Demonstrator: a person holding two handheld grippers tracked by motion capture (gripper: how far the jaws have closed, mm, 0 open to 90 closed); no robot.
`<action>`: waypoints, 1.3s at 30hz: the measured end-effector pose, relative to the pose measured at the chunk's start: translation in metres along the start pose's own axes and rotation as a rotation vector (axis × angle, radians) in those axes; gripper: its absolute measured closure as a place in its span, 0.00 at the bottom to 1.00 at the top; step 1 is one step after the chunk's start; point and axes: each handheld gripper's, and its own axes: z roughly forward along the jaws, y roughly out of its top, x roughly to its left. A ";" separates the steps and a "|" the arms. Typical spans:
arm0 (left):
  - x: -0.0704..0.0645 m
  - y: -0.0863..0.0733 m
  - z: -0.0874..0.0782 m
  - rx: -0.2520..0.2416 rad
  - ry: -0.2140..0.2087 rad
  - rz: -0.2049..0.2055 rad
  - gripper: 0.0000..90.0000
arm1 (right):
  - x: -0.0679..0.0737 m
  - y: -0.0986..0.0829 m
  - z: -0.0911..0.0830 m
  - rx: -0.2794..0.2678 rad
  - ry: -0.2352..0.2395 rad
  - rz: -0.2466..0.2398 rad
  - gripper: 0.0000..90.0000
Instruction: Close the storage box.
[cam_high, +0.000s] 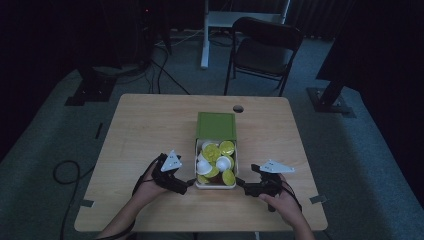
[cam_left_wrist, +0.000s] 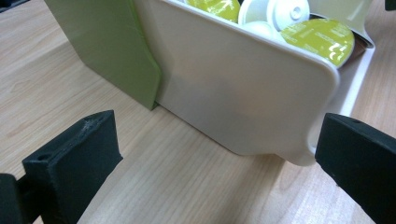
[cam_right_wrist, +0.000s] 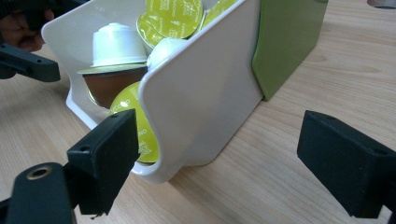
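A white open-topped box (cam_high: 216, 185) stands mid-table, its far end in a green sleeve (cam_high: 216, 125), and holds several green-lidded and white coffee capsules (cam_high: 218, 160). My left gripper (cam_high: 189, 185) is open at the box's near left corner. In the left gripper view the white side wall (cam_left_wrist: 233, 88) and sleeve (cam_left_wrist: 112, 42) sit just beyond the open left gripper (cam_left_wrist: 215, 163), with nothing between its jaws. My right gripper (cam_high: 239, 182) is open at the near right corner. In the right gripper view that corner (cam_right_wrist: 205, 98) lies between the right gripper's (cam_right_wrist: 226, 158) jaws, untouched.
The wooden table (cam_high: 150, 125) has bare room left, right and behind the box, and a cable hole (cam_high: 238, 108) near its far edge. A black folding chair (cam_high: 265, 50) stands beyond the table. Cables lie on the floor at the left (cam_high: 67, 172).
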 end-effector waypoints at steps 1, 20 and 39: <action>0.000 0.001 0.000 0.000 -0.003 0.000 0.00 | -0.001 0.000 0.001 0.003 -0.002 -0.002 0.14; 0.005 0.015 0.012 0.008 -0.006 0.010 0.00 | -0.007 0.002 0.006 0.004 0.010 0.010 0.13; 0.021 0.019 0.019 0.028 0.001 -0.020 0.00 | -0.014 0.010 0.018 0.005 0.000 0.008 0.13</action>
